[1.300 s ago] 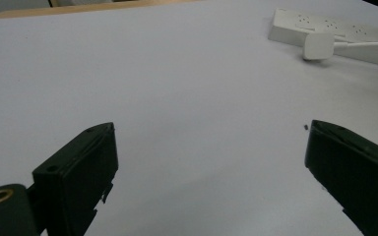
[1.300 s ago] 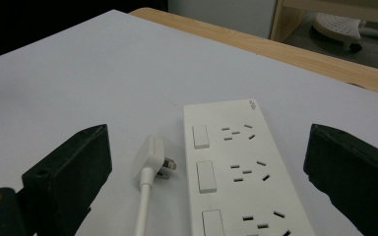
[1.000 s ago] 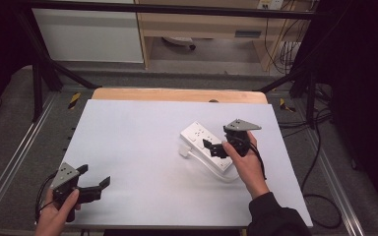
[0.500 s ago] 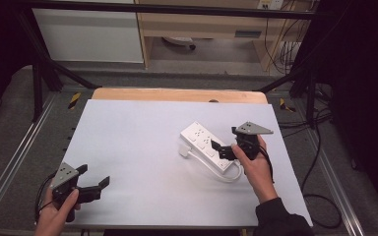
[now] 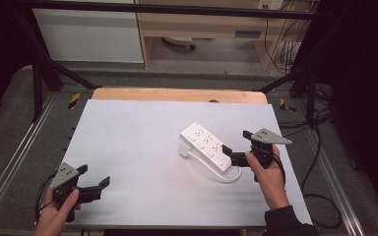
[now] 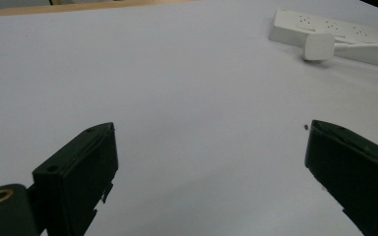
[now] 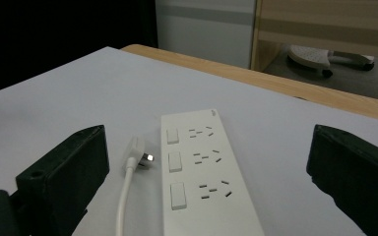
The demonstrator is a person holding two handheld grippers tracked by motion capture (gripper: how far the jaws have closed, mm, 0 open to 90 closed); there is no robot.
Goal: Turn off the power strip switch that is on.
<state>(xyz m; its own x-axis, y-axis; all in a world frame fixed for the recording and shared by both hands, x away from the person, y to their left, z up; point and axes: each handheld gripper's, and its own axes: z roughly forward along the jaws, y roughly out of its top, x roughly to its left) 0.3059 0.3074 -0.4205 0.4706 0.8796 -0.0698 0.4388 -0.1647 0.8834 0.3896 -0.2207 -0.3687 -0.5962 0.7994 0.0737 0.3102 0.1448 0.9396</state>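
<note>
A white three-socket power strip [image 5: 205,145] lies slantwise on the white table [image 5: 138,128], right of centre. Its white plug [image 5: 183,149] rests beside its left side and its cable [image 5: 225,176] loops near its front end. My right gripper [image 5: 237,145] is open just off the strip's near end, touching nothing. In the right gripper view the strip [image 7: 197,147], plug [image 7: 137,153] and cable [image 7: 123,201] lie between the open jaws [image 7: 206,172]. My left gripper [image 5: 92,176] is open near the front left corner, empty [image 6: 211,167], with the strip [image 6: 325,27] far off.
A wooden strip [image 5: 177,94] runs along the table's far edge. Metal rails [image 5: 17,152] flank both sides, and black cables [image 5: 320,196] trail on the floor to the right. A cabinet [image 5: 88,29] and a shelf stand beyond the table.
My right gripper has drawn back to the right, from over the power strip to just off its near end. The strip stayed put. The left gripper has barely moved.
</note>
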